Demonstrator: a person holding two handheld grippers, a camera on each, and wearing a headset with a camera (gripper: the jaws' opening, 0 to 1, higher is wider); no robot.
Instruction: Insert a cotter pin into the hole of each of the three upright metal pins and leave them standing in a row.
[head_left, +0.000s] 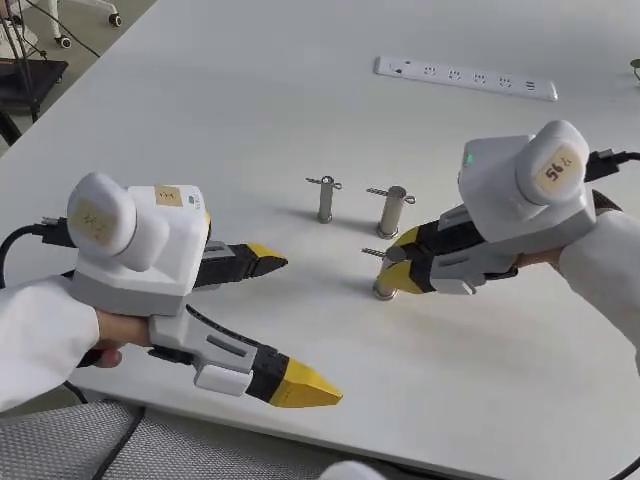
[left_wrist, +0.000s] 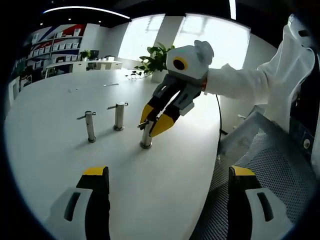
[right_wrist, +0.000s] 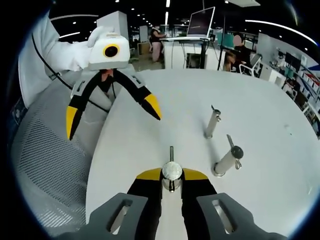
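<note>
Three upright metal pins stand in a loose group on the white table (head_left: 250, 110). The far-left pin (head_left: 325, 201) and the middle pin (head_left: 392, 212) each carry a cotter pin through the top. My right gripper (head_left: 393, 266) is shut on the nearest pin (head_left: 383, 288), and a cotter pin (head_left: 372, 253) pokes out of that pin's top. In the right gripper view the yellow tips clamp the pin head (right_wrist: 171, 171). My left gripper (head_left: 293, 326) hovers open near the table's front edge, left of the pins, holding nothing.
A white power strip (head_left: 465, 78) lies at the back of the table. A grey mesh chair (head_left: 60, 440) sits below the front edge. Bare tabletop lies all around the pins.
</note>
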